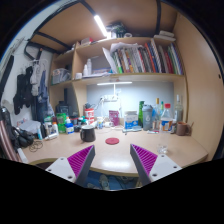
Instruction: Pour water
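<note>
While open, bottle (pixel 166 117) beyond hand-held gripper (pixel 113 163).

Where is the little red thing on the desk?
The red lid lies flat on the wooden desk, beyond the open claw, with a dark cup nearest it.

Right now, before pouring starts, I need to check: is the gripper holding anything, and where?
Nothing is held. The gripper is open and empty, well short of the desk.

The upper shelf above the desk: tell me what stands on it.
On the upper shelf, a row of books stands upright. Whatever sits behind them is hidden. The gripper hangs open before the desk.
</note>
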`<state>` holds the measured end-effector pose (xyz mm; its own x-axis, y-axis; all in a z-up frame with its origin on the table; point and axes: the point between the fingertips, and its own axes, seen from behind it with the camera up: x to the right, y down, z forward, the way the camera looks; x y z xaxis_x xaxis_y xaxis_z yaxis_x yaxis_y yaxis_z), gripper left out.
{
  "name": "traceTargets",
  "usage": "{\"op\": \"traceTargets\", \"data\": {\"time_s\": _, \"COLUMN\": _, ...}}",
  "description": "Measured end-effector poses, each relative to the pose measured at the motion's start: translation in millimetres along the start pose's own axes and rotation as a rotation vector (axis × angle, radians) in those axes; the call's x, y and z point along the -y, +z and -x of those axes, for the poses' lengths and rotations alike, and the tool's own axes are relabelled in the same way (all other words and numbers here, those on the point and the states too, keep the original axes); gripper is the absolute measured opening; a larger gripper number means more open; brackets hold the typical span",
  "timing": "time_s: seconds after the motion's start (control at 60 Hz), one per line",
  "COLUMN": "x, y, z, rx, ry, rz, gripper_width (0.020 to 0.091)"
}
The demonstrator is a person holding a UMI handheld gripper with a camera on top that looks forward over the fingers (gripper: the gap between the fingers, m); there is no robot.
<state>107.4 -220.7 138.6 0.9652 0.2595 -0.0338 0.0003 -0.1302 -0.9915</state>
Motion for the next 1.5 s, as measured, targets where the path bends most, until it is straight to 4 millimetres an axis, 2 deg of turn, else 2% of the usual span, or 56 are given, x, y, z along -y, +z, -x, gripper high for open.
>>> {"op": "traceTargets", "data": {"time_s": 0.2, "x": -4.6, "y": 7.4, "z": -8.1, "rx": -0.025, "ry": -0.004, "rz": 0.011, "gripper_width": 0.0789}}
{"op": "traceTargets", "data": {"time_s": 0.383, "x": -6.2, "y": 13.3, "z": -24.4, "rx": -0.051, "ry": -0.006, "rz": 0.017, "gripper_width": 0.0799}}
{"op": "traceTargets", "data": {"time_s": 0.5, "x": 1.4, "y": 21.2, "z": -51.3, "rx": -0.085, "ry": -0.016, "rz": -0.018, "gripper_width": 0.0804}}
{"op": "traceTargets", "data": {"time_s": 0.6, "x": 7.9, "y": 33.8, "z": -94.3, "rx": -0.154, "ry": -0.052, "rz": -0.051, "gripper_width": 0.08}}
{"op": "traceTargets", "data": {"time_s": 0.833, "x": -3.4, "y": 84.9, "z": -205.1, "rx": -0.316, "ry": -0.019, "rz": -0.043, "gripper_width": 0.0796}}
{"op": "traceTargets", "data": {"time_s": 0.983, "x": -8.2, "y": 129.0, "z": -248.5, "rx": -0.346, "ry": -0.035, "rz": -0.035, "gripper_width": 0.0796}}
{"op": "traceTargets", "data": {"time_s": 1.1, "x": -8.7, "y": 165.4, "z": -275.1, "rx": -0.365, "ry": -0.058, "rz": -0.037, "gripper_width": 0.0792}}
{"op": "traceTargets", "data": {"time_s": 1.317, "x": -5.7, "y": 213.9, "z": -299.7, "rx": -0.375, "ry": -0.033, "rz": -0.048, "gripper_width": 0.0766}}
{"op": "traceTargets", "data": {"time_s": 1.35, "x": -6.4, "y": 220.6, "z": -300.0, "rx": -0.366, "ry": -0.033, "rz": -0.045, "gripper_width": 0.0746}}
{"op": "traceTargets", "data": {"time_s": 1.4, "x": -6.3, "y": 229.7, "z": -296.9, "rx": -0.351, "ry": -0.032, "rz": -0.052, "gripper_width": 0.058}}
{"op": "traceTargets", "data": {"time_s": 1.5, "x": -4.7, "y": 229.0, "z": -304.7, "rx": -0.41, "ry": -0.025, "rz": -0.08, "gripper_width": 0.0557}}
